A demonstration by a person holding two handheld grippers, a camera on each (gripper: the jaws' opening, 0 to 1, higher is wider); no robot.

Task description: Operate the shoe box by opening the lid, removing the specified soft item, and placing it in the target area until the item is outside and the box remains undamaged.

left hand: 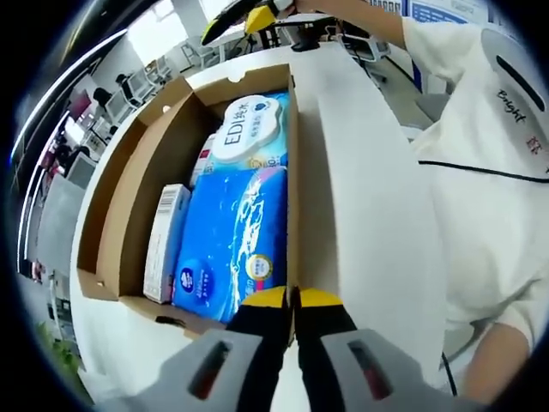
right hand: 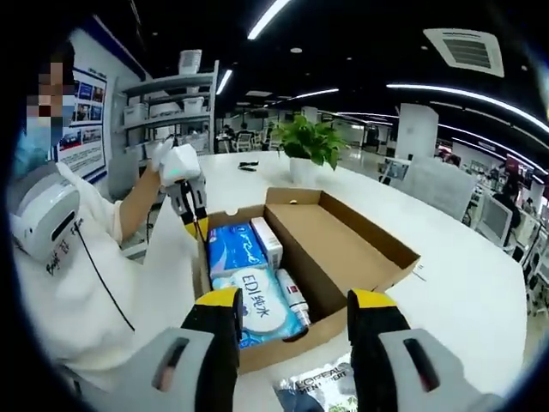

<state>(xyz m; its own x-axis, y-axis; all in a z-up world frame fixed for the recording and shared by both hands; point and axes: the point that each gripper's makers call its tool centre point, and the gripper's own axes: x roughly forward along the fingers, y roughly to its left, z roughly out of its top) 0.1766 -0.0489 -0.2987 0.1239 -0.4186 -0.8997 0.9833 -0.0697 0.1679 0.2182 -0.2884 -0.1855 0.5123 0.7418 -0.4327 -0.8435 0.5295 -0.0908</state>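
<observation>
The cardboard shoe box (left hand: 141,184) lies open on a white table. Its white lid (left hand: 369,215) stands folded back on the person's side. My left gripper (left hand: 292,299) is shut on the lid's edge, and from the right gripper view it (right hand: 194,225) pinches the lid (right hand: 167,257) at the box's far corner. Inside lie a soft blue pack (left hand: 232,240), a white EDI wipes pack (left hand: 249,129) and a slim white carton (left hand: 165,240). My right gripper (right hand: 294,305) hovers open over the near end of the box (right hand: 343,249), above the EDI pack (right hand: 257,300), with nothing between its jaws.
A small tube (right hand: 293,300) lies beside the EDI pack. A printed foil packet (right hand: 322,386) rests on the table (right hand: 455,283) in front of the box. A potted plant (right hand: 309,142) stands behind it. The person in white (right hand: 77,283) is beside the lid.
</observation>
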